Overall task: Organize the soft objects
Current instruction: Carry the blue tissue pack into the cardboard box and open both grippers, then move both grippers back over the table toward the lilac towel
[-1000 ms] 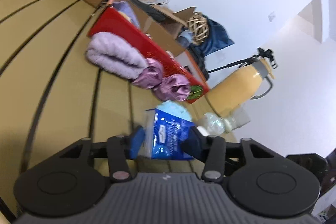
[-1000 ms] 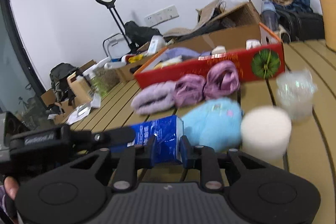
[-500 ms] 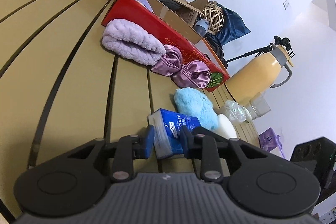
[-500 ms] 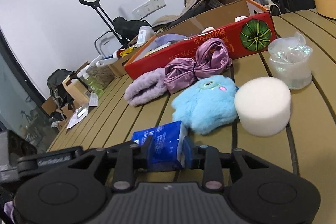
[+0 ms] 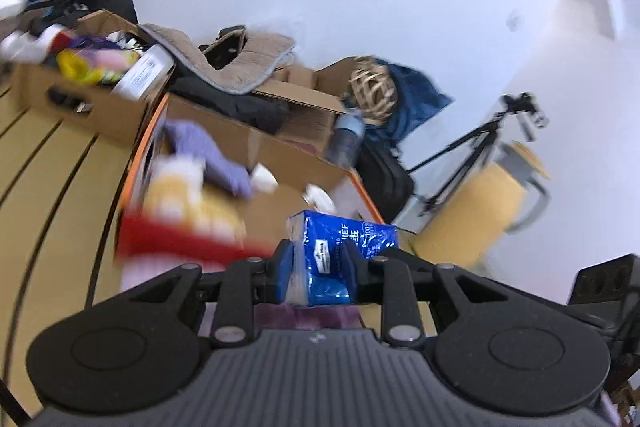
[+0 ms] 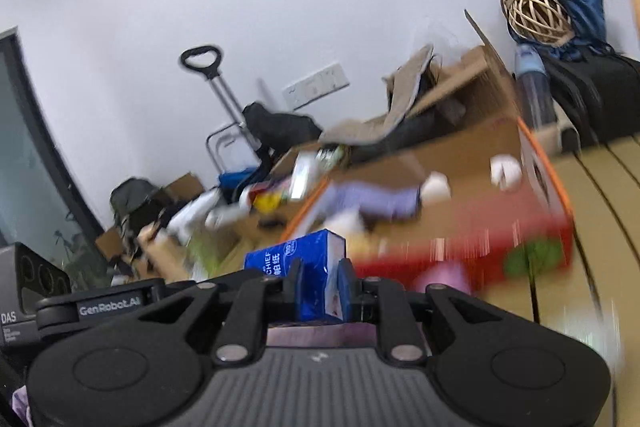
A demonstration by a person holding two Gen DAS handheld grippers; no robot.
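The soft blue plastic tissue pack (image 5: 340,259) hangs off the table, its long axis spanning from the left claw (image 5: 316,267), clamped on one end, to the right claw (image 6: 318,287), still squeezing tighter on the other; the red-fronted open cardboard box (image 6: 460,239) lies just ahead and below, equally near both hands

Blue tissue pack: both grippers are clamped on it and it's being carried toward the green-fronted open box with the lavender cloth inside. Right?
Not quite. The open box has a red front, not green; only a round green emblem sits on it, as the right wrist view shows. The rest holds: the left gripper and the right gripper both clamp the blue tissue pack, and a lavender cloth lies inside.
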